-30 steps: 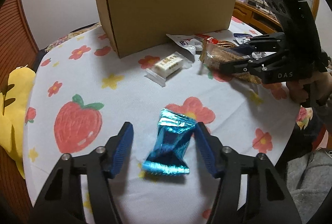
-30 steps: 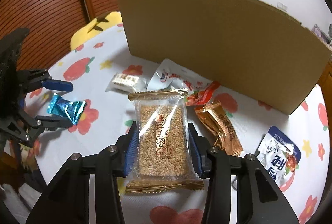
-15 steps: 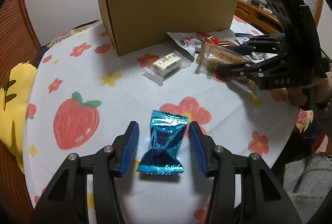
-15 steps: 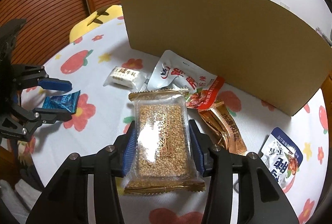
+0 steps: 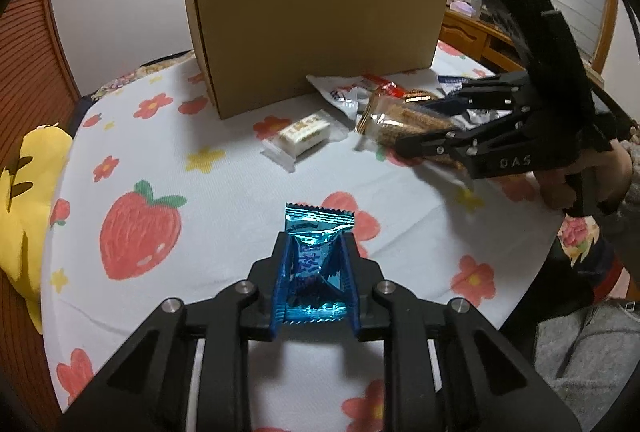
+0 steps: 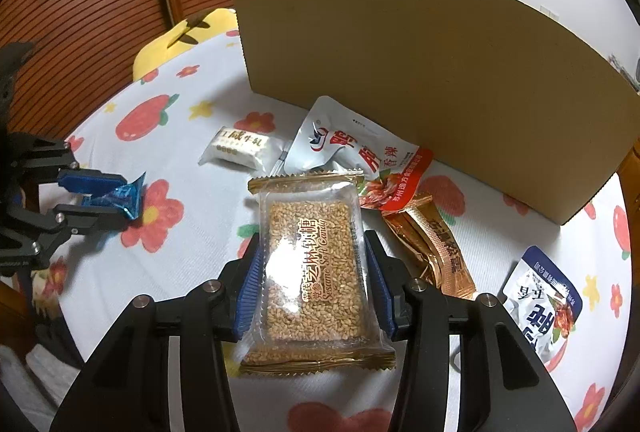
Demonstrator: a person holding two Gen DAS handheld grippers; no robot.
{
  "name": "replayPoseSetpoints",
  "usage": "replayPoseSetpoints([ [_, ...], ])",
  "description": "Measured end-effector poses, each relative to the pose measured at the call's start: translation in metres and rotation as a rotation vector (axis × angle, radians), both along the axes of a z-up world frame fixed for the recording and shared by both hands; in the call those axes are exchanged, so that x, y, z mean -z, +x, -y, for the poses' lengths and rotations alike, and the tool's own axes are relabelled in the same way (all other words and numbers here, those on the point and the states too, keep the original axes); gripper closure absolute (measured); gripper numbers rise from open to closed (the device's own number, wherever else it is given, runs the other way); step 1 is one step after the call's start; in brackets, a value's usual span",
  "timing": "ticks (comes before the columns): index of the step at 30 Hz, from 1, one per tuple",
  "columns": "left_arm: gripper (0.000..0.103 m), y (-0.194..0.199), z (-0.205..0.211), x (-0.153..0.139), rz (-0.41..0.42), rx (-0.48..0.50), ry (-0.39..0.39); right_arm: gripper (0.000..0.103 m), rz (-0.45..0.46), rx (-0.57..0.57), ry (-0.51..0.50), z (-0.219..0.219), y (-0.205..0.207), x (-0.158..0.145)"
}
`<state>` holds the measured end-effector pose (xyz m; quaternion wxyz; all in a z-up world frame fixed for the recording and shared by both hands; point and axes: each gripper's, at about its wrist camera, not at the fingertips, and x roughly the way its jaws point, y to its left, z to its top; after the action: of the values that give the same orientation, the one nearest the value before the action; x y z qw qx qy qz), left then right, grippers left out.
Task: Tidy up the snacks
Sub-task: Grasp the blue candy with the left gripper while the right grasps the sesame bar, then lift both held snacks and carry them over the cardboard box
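The inside of the cardboard box (image 6: 420,71) is hidden — only its outer wall shows in either view. The blue-and-white pouch (image 6: 540,304) at the right runs partly under the right gripper's frame, and the print on the gold sachet (image 6: 428,244) is too crumpled to read.

The blue foil candy (image 5: 316,264) sits squarely between the left gripper's (image 5: 316,272) blue pads, its crimped top edge sticking out past the fingertips. That gripper is closed nearly all the way, pinching the wrapper at its waist; whether the candy is clear of the floral tablecloth (image 5: 160,159) I cannot tell.

The sesame candy bar (image 6: 316,264) lies lengthwise between the right gripper's (image 6: 316,272) fingers, its gold-edged ends reaching beyond them both ways. These fingers stand wider apart, pressed against the packet's two long sides and gripping it.

On the cloth near the box lie a small white nougat packet (image 6: 240,147) and a white-and-red pouch (image 6: 352,155) — the pouch just beside the box wall, its lower edge tucked behind the bar's top.
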<state>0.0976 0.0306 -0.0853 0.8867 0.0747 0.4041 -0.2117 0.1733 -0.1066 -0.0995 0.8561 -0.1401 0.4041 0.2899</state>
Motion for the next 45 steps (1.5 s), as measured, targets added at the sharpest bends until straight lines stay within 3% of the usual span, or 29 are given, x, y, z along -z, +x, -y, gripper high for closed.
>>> replayPoseSetpoints([
  [17, 0.082, 0.021, -0.004, -0.051, 0.142, -0.084, -0.086, 0.058, 0.004, 0.006, 0.03, 0.008, -0.001, -0.005],
  [35, 0.081, 0.025, -0.007, -0.069, 0.197, -0.133, -0.14, 0.058, 0.201, 0.079, 0.085, 0.046, -0.051, -0.061],
  [45, 0.081, 0.044, -0.006, -0.092, 0.243, -0.16, -0.189, 0.058, 0.263, 0.161, 0.109, 0.08, -0.048, -0.087],
])
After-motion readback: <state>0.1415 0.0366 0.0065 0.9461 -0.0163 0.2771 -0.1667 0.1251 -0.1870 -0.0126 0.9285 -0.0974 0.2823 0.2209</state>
